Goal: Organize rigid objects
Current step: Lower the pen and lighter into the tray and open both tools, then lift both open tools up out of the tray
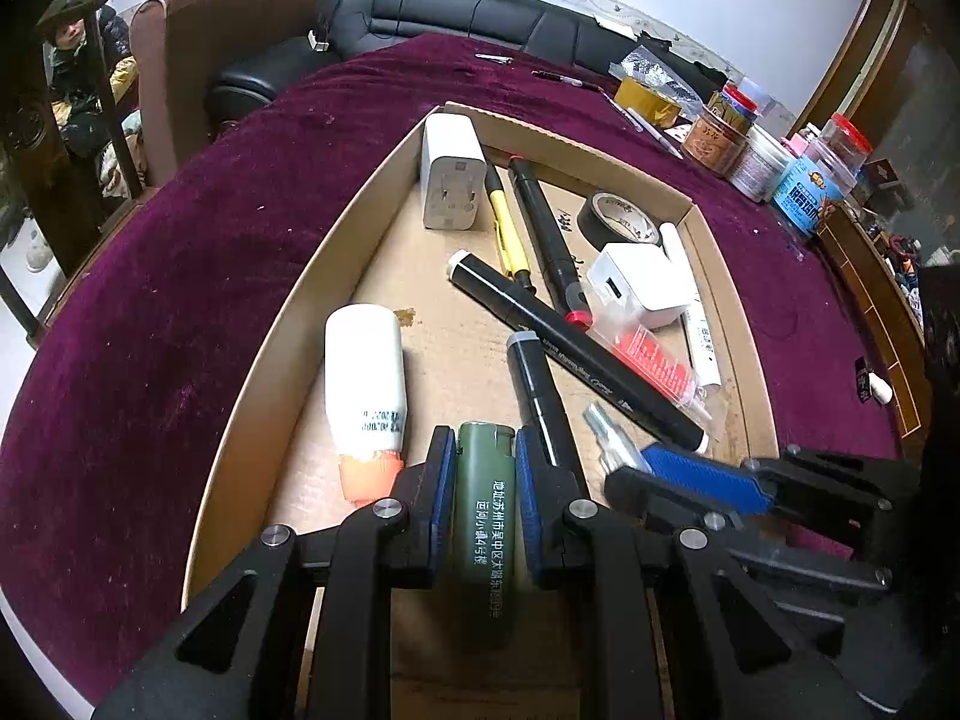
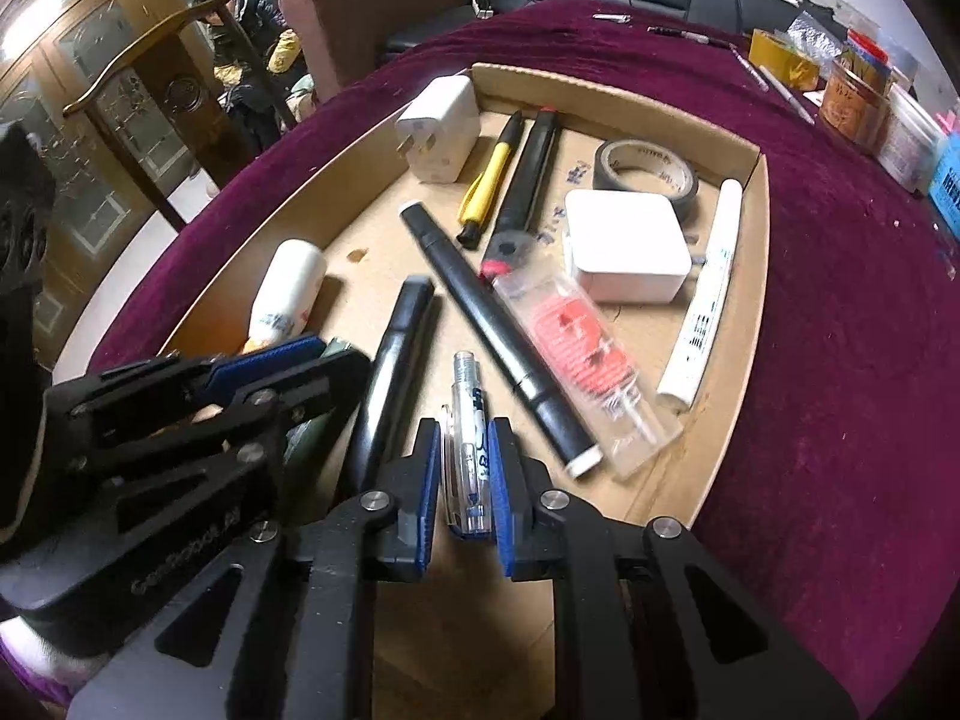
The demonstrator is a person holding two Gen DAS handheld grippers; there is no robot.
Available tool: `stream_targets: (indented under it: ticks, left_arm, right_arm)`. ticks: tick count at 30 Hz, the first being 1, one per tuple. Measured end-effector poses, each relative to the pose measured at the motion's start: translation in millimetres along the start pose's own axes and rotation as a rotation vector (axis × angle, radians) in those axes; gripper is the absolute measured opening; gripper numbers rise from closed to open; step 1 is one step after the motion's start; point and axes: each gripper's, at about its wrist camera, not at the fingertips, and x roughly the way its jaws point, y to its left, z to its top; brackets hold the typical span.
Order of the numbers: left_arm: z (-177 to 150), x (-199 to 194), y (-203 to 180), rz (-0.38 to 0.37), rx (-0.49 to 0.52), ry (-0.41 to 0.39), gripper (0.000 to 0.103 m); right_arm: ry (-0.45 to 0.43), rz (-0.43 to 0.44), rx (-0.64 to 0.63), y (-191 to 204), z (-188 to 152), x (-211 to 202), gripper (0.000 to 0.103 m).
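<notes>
An open cardboard tray (image 1: pixel 360 210) lies on a purple tablecloth and holds pens, markers and chargers. My left gripper (image 1: pixel 483 441) is shut on a green cylinder with white printed text (image 1: pixel 483 528), low over the tray's near end. Just to its right, my right gripper (image 2: pixel 465 429) is shut on a clear plastic pen (image 2: pixel 471 420), also above the tray floor (image 2: pixel 480 588). In the left wrist view the right gripper (image 1: pixel 654 468) shows with the pen's tip (image 1: pixel 600 426) poking out. The left gripper (image 2: pixel 318 357) appears at the left of the right wrist view.
In the tray lie a white bottle with an orange cap (image 1: pixel 366 372), black markers (image 1: pixel 576 354), a yellow pen (image 1: pixel 510 228), two white chargers (image 1: pixel 450 174), a black tape roll (image 1: pixel 618 219), a clear case (image 2: pixel 588 360) and a white tube (image 2: pixel 708 294). Jars (image 1: pixel 720 138) stand back right.
</notes>
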Motion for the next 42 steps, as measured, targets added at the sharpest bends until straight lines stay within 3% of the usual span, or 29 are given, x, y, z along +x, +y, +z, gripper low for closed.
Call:
stream_targets:
  ticks: [5, 23, 25, 27, 29, 35, 42]
  left_arm:
    - [-6, -5, -1, -0.020, -0.010, -0.003, 0.017]
    - [-27, -51, -18, -0.015, 0.039, -0.087, 0.018]
    - [-28, -54, -18, -0.016, 0.039, -0.089, 0.024]
    - [-29, -56, -15, -0.011, 0.028, -0.093, 0.053]
    - [-27, -59, -8, -0.001, 0.003, -0.108, 0.062]
    - [-5, -54, 12, 0.022, -0.024, -0.100, 0.070]
    - [65, -23, 8, 0.067, 0.034, -0.100, 0.070]
  right_arm:
    - [-0.003, 0.039, 0.040, -2, -7, -5, 0.015]
    - [-0.109, 0.029, 0.064, 3, -24, -56, 0.015]
    - [-0.115, 0.027, 0.068, 3, -28, -60, 0.015]
    - [-0.119, 0.024, 0.077, 0, -30, -63, 0.020]
    - [-0.125, 0.022, 0.090, -3, -33, -65, 0.022]
    - [-0.141, 0.022, 0.133, -18, -39, -70, 0.022]
    - [-0.151, 0.029, 0.184, -38, -46, -70, 0.022]
